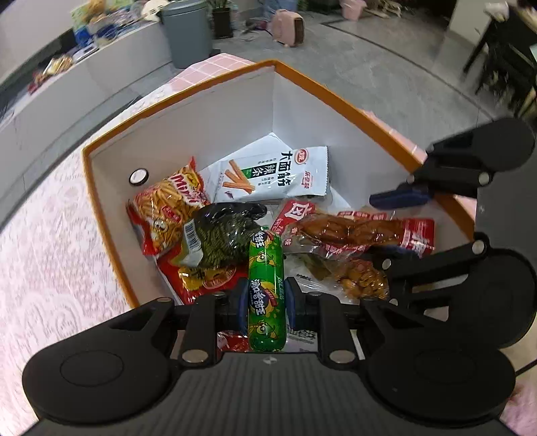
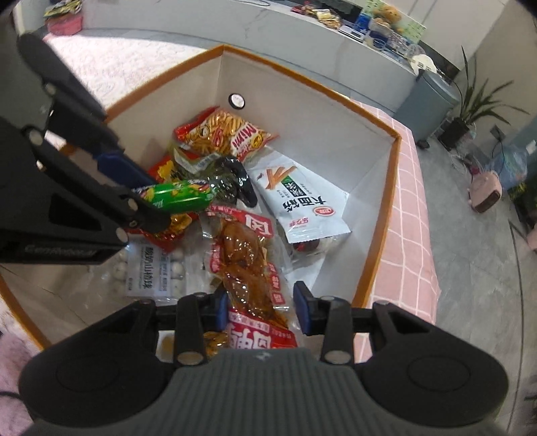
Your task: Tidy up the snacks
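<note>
the left hand-held gripper is clenched on a green sausage stick, its blue pads pressing the wrapper from both sides, and it hangs over the open orange-rimmed box with the sausage pointing down into it; in the right wrist view the same green sausage stick pokes out from between that gripper's fingers, above the pile of snacks

the right hand-held gripper stands over the near side of the box with its jaws apart; the red braised chicken-leg pack lies between and below its blue pads, and i cannot tell whether the left pad touches the wrapper, while the right pad is clear of it, so the gripper grasps nothing

inside the white-walled box, the red mimi stick-snack bag lies toward the wall with the round button; a white spicy-strip pouch rests toward the far corner; a dark seaweed pack sits in the middle, just beside the sausage tip; a red and yellow bag lies under it; a clear bag of orange pieces lies just beside the chicken pack; a white pack of round white balls lies on the box floor beneath the left gripper

the box sits on a table with a pink lace cloth; a grey bin stands on the floor beyond
</note>
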A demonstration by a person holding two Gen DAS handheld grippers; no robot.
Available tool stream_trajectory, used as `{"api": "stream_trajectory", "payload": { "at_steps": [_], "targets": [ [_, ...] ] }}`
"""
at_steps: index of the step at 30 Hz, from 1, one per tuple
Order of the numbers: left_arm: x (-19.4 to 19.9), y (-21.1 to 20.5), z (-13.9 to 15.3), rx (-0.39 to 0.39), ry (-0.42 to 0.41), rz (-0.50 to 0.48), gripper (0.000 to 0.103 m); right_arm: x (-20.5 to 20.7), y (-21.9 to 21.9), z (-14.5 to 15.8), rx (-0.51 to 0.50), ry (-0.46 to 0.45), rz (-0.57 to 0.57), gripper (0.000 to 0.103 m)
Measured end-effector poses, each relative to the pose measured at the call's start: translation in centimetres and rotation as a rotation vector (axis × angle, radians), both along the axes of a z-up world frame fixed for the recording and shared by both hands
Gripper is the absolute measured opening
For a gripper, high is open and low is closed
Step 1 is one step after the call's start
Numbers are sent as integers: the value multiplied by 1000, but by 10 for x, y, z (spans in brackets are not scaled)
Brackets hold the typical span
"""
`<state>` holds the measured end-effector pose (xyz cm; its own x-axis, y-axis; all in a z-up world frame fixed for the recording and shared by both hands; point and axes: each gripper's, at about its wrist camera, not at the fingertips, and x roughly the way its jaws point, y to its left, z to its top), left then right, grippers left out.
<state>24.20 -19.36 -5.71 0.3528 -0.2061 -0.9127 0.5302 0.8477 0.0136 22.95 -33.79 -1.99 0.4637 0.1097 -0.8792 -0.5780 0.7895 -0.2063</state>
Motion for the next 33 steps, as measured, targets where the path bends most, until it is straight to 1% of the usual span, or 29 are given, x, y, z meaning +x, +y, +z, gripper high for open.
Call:
{"api": "stream_trajectory", "payload": {
  "at_steps": [5,9,13,15,17,18,19,20,22,24,26,27,30,33],
  "targets": [
    [5,-9,-9,36,8,-28,24,1,3,-6,-37,-16,60,39],
    [8,-11,-15,49,10,-40,25,0,5,-9,-51,-24,96,41],
    [9,-12,-16,60,8,-44,25,-2,10,-14,-101,-47,126,43],
    [8,-10,-15,54,9,-37,25,-3,10,-15,-112,-47,138,44],
    [6,-8,-14,52,5,-33,33,-3,11,-15,-113,-40,142,47],
    [6,-7,-13,50,1,-35,35,-4,11,-14,-114,-37,142,47],
    [4,-6,-10,46,-7,-41,40,-4,12,-13,-117,-39,137,48],
    [2,-6,-7,44,-16,-44,45,-4,12,-13,-118,-38,135,52],
    [-2,-5,-1,43,-22,-52,50,-5,14,-11,-122,-35,129,58],
    [-5,-4,4,47,-29,-60,51,-5,15,-9,-134,-17,127,59],
    [-11,-3,11,52,-44,-68,54,-6,17,-7,-150,8,134,65],
    [-13,-2,15,53,-54,-70,55,-7,18,-5,-160,18,146,67],
    [-23,2,29,59,-93,-71,56,-15,24,4,-206,0,180,68],
    [-36,7,44,56,-133,-68,56,-21,27,14,-253,-9,188,70]
  ]
}}
